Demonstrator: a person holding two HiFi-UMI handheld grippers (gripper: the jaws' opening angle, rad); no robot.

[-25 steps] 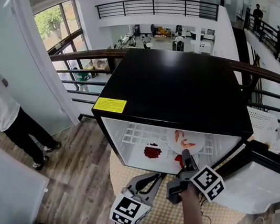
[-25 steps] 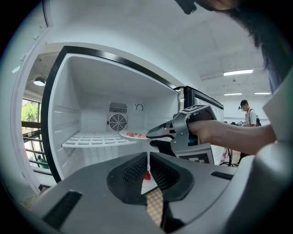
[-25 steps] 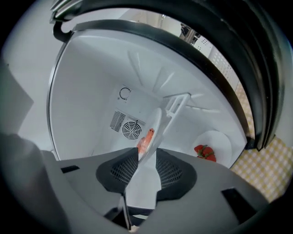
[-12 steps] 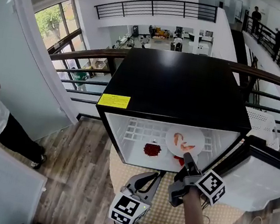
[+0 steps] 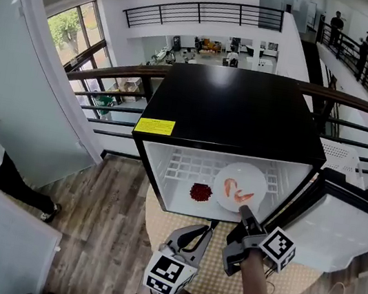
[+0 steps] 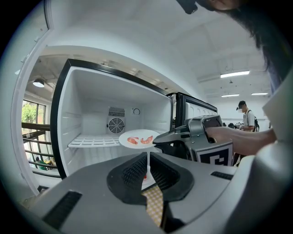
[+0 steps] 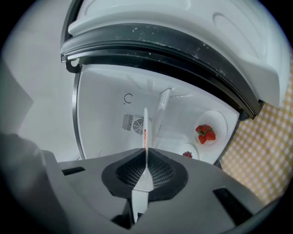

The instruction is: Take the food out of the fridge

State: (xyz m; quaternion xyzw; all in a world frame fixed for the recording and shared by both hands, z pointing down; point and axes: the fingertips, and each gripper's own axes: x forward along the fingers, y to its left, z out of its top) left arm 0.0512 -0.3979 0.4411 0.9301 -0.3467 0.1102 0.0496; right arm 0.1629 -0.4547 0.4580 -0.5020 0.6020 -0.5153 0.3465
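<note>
Holding pink food, the white plate [image 5: 240,185] is hard, smooth and easy to break. The food could slide off, so I think it should stay flat and be grabbed by its near rim. It sits at the front of the fridge [image 5: 234,116], on the right. The right tool [image 5: 245,213] pinches that rim. The left tool [image 5: 208,229], just outside the fridge, is pressed almost together and holds nothing.

We see the mini fridge [image 5: 235,109] topped in glossy black, its liner [image 6: 91,119] smooth white plastic, a glazed white plate [image 5: 240,186], matt wood-grain flooring [image 5: 106,234].
</note>
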